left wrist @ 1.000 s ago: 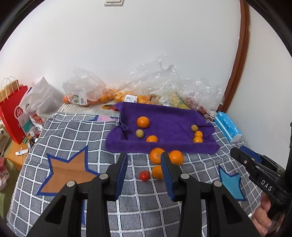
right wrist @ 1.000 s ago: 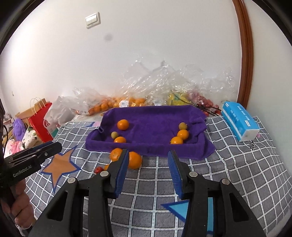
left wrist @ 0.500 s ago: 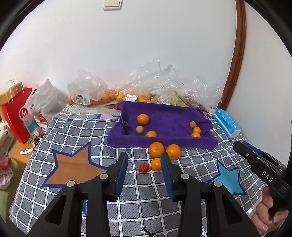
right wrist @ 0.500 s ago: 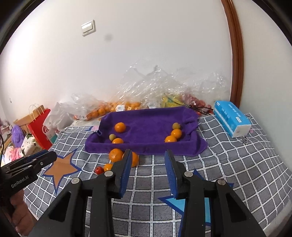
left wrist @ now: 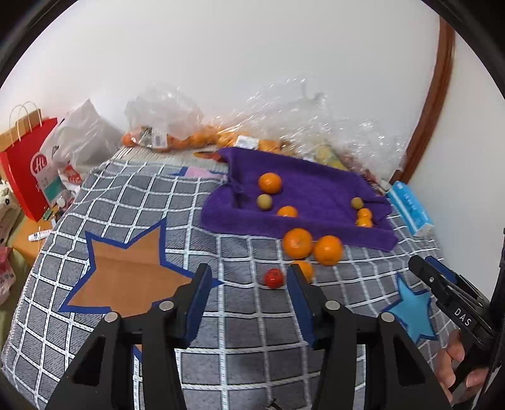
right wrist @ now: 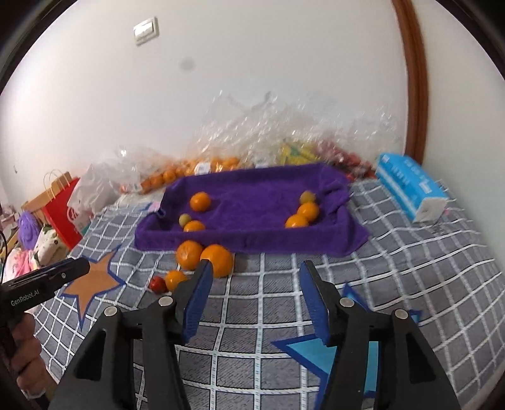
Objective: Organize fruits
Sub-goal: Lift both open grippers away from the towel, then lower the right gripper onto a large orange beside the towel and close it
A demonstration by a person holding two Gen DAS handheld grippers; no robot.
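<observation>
Left claw (left wrist: 247, 277), opening and empty, should descend squarely over the red fruit (left wrist: 273, 278) lying on the checked blanket (left wrist: 132, 195), apparently touching a small orange (left wrist: 303, 268), avoiding nudging either.

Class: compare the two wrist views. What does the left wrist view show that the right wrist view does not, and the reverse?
Left wrist only: a white marker beyond the blanket's left edge.

Right wrist only: the wall switch and a purple plush.

Both: the purple towel with six fruits, four loose fruits in front including the red fruit, the blue box, the red bag; both grippers empty, jaws opening.
</observation>
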